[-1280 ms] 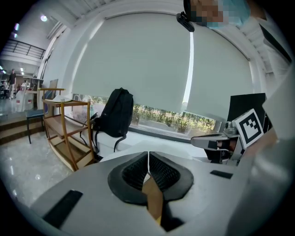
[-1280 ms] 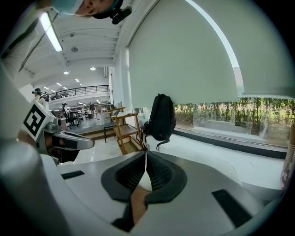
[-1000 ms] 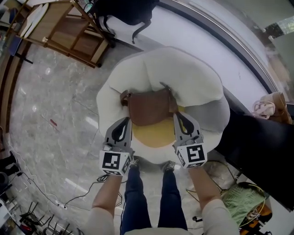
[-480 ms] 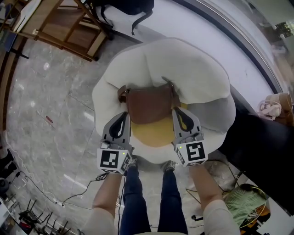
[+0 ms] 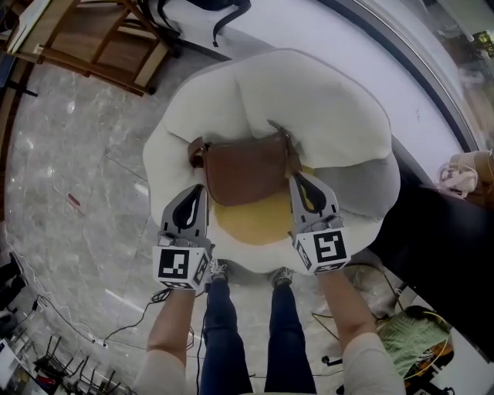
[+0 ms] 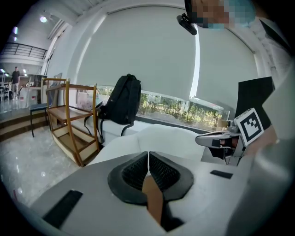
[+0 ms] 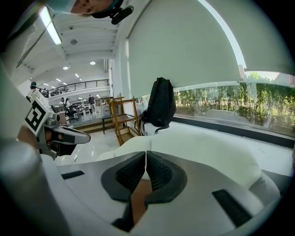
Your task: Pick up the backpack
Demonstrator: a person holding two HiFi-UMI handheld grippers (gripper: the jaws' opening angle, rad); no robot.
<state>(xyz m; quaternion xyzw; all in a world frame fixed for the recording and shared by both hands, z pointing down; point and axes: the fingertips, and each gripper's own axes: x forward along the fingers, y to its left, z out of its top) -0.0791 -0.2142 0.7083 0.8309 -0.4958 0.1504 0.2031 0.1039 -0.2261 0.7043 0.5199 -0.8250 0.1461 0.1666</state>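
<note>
A brown leather bag [image 5: 245, 171] hangs low over the yellow seat [image 5: 255, 220] of a round white cushioned chair [image 5: 309, 100]. My left gripper [image 5: 197, 189] is shut on the bag's left strap [image 6: 154, 199], and its jaws [image 6: 148, 167] are pressed together on the brown band. My right gripper [image 5: 296, 180] is shut on the right strap [image 7: 139, 201], which is pinched between its closed jaws [image 7: 146, 167]. A black backpack [image 6: 123, 99] [image 7: 161, 108] stands upright on the white window ledge beyond the chair. Only its straps [image 5: 224, 11] show at the head view's top edge.
A wooden shelf rack [image 5: 85, 38] [image 6: 69, 122] stands on the marble floor at the far left. A dark bench [image 5: 436, 239] lies to the right, with a green bundle [image 5: 409, 332] and cables [image 5: 131, 335] on the floor near the person's legs [image 5: 247, 332].
Both grippers have sunk together with the brown bag toward the chair's seat. Their jaws have stayed shut on the straps.
</note>
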